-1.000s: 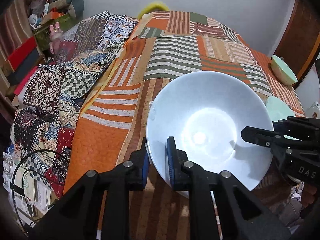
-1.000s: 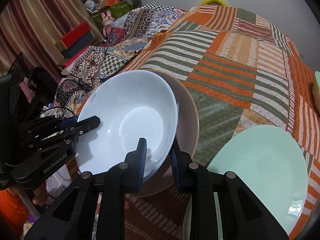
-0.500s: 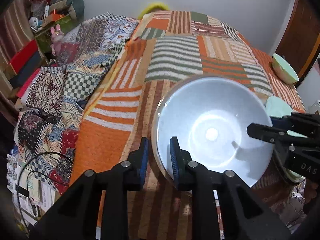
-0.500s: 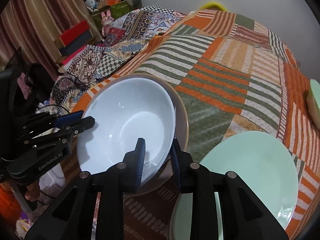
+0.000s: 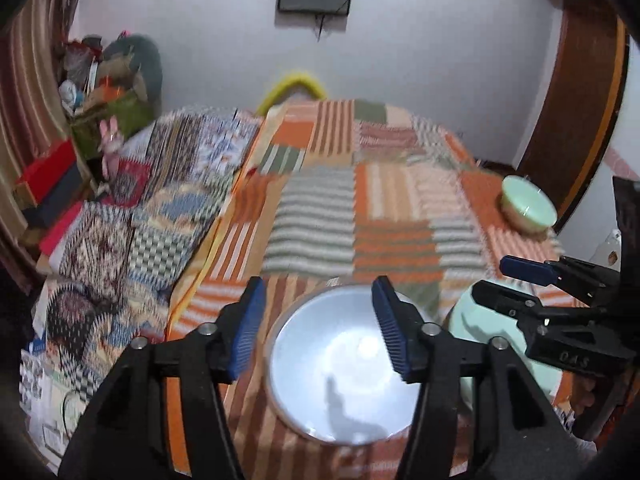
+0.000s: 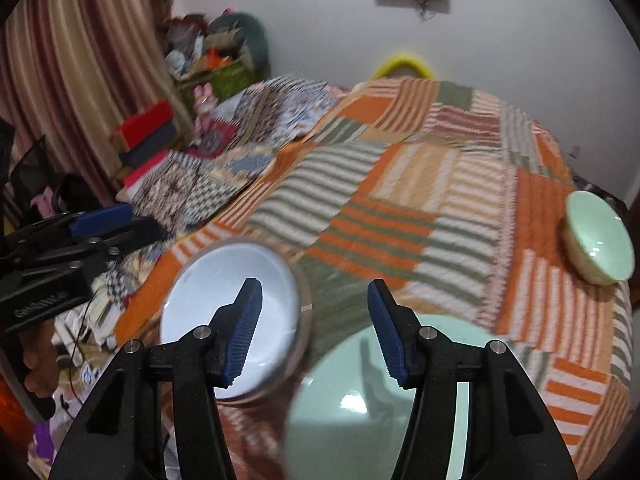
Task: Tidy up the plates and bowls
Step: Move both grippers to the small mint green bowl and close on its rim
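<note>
A pale blue bowl (image 5: 340, 368) rests nested in a tan dish on the striped quilt (image 5: 360, 216); it also shows in the right wrist view (image 6: 224, 304). My left gripper (image 5: 320, 324) is open and empty, raised above the bowl. My right gripper (image 6: 314, 330) is open and empty, above the gap between the bowl and a mint green plate (image 6: 368, 408). The plate's edge shows in the left wrist view (image 5: 476, 324). A mint green bowl (image 6: 598, 238) sits at the quilt's far right edge; it also shows in the left wrist view (image 5: 528, 208).
The patchwork quilt covers a bed against a white wall. A second patterned blanket (image 5: 140, 224) lies on the left. Boxes and clutter (image 6: 148, 132) stand by the curtain at the left. A brown door frame (image 5: 576, 92) is at the right.
Both grippers have opened and let go of the pale blue bowl, which now rests in the tan dish. Both have lifted and drawn back; the views are blurred by motion.
</note>
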### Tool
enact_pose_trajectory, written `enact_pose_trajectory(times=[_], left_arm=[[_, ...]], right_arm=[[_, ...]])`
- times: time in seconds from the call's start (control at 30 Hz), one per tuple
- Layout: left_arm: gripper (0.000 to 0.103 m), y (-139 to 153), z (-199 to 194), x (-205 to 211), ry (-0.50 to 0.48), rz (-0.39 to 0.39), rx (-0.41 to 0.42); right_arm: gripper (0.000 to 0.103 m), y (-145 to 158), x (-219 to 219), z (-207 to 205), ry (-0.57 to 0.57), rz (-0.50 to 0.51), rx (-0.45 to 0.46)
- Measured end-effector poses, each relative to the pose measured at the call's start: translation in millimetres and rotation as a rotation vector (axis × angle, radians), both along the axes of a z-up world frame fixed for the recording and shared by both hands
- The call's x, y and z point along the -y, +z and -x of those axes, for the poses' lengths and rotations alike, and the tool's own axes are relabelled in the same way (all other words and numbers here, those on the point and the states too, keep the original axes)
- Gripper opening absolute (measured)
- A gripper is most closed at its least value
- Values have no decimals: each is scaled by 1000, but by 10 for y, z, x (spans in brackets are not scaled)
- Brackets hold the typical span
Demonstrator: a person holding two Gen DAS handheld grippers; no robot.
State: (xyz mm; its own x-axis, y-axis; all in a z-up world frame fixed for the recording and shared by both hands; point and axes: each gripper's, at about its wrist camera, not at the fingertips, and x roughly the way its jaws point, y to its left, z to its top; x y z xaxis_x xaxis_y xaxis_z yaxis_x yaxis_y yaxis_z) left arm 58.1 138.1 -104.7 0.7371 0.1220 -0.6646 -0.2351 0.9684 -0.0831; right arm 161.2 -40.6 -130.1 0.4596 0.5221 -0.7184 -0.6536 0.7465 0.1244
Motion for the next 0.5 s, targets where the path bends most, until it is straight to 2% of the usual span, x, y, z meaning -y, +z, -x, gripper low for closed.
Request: enact_pose_trajectory(times=[0.17, 0.23, 0.3, 0.4, 0.5], left_arm=[[74, 261, -164, 241, -39, -13, 81], [84, 342, -266, 344, -56, -20, 103], [90, 395, -396, 451, -74, -25, 120], [93, 417, -623, 583, -102, -31, 116], [93, 376, -911, 708, -135, -29, 90]], right_arm=[[51, 205, 577, -275, -141, -20, 56], [52, 258, 844, -408, -209, -28, 70], [53, 295, 1061, -519, -267, -28, 82], [55, 298, 1374, -686, -363, -13, 101], [55, 207, 1699, -902, -457, -5, 83]])
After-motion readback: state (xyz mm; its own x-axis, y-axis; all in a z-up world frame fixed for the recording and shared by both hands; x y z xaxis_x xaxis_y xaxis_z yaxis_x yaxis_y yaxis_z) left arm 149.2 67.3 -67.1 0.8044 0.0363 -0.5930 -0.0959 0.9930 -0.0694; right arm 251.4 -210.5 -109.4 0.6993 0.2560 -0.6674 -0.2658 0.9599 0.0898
